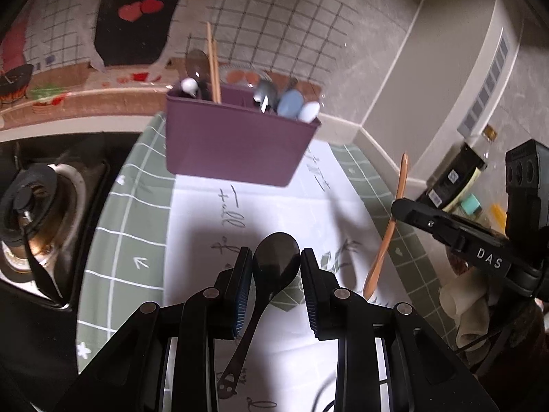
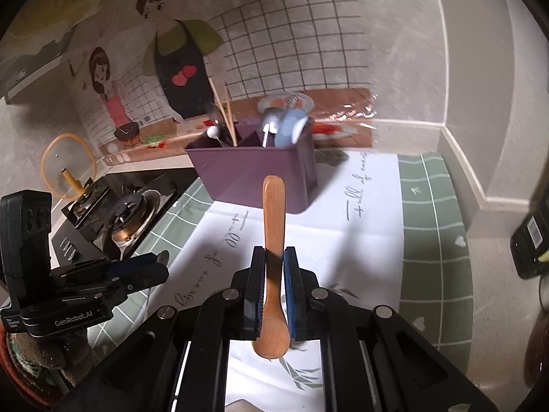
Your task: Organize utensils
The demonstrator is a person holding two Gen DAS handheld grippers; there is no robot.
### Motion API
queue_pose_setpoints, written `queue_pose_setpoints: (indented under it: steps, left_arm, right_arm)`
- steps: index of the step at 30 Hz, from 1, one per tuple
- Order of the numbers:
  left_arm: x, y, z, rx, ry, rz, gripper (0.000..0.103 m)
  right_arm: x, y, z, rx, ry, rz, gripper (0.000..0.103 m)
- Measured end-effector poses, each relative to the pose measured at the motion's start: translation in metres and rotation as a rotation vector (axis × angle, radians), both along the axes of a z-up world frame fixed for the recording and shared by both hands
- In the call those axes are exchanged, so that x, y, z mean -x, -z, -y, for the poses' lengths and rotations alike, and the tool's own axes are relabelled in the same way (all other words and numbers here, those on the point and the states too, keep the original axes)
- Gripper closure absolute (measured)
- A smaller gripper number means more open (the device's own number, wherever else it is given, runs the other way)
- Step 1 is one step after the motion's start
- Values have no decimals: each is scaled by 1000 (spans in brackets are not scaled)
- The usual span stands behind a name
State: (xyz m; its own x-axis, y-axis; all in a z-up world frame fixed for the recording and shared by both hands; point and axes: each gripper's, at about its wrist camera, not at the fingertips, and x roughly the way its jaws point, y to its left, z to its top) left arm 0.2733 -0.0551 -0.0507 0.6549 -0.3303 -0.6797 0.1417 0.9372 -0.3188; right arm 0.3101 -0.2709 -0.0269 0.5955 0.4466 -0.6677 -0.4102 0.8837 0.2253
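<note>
The purple box (image 1: 236,140) stands on the desk (image 1: 137,206), at the far edge of a white paper with writing (image 1: 274,206) that lies on a green checked mat (image 1: 130,226). It is the thing to look from. Inside the box, on its left side, stand two wooden chopsticks (image 1: 213,65), a dark spoon and a white-tipped handle. On its right side stand a grey spoon (image 1: 266,91), a blue spoon (image 1: 291,103) and a white spoon (image 1: 308,111). The left gripper (image 1: 276,267) is in front of the box, above the white paper. Its jaws are about half way open and press on both sides of the bowl of a black spoon (image 1: 274,257). The bowl points at the box and the handle hangs back down toward the camera. The right gripper (image 2: 274,286) is also in front of the box, off to the box's right side. Its jaws are almost closed and squeeze a wooden spoon (image 2: 273,226) near its bowl. The long handle sticks up toward the box, and the bowl hangs below the jaws. Both spoons are in the air, well apart from the box. To the left of the box is a black gas stove (image 2: 127,213). Behind the stove, a glass lid with an orange rim (image 2: 67,164) leans at the wall. Behind the box the wall has a cartoon picture of two people cooking (image 2: 178,68).
</note>
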Motion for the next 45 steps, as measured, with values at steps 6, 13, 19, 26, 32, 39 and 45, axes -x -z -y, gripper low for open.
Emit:
queue_pose_setpoints:
  steps: [6, 13, 19, 26, 32, 39, 45]
  left_arm:
    - [-4, -27, -14, 40, -25, 54, 74]
    - [-52, -144, -41, 163, -33, 296, 74]
    - [-112, -178, -60, 253, -104, 424, 73]
    - [-173, -127, -75, 279, -155, 361, 73]
    - [-205, -87, -79, 323, -157, 311, 73]
    - [-208, -54, -77, 305, -152, 285, 73]
    - [-186, -42, -79, 251, -160, 229, 54]
  right_arm:
    - [-3, -12, -9, 3, -2, 24, 93]
    - [-34, -122, -20, -66, 4, 255, 93]
    - [-75, -182, -43, -69, 16, 417, 93]
    - [-131, -132, -55, -92, 39, 349, 93]
    - [-161, -80, -64, -103, 35, 263, 93]
    - [-173, -40, -72, -84, 35, 194, 93]
    - [-177, -8, -84, -35, -71, 65, 91]
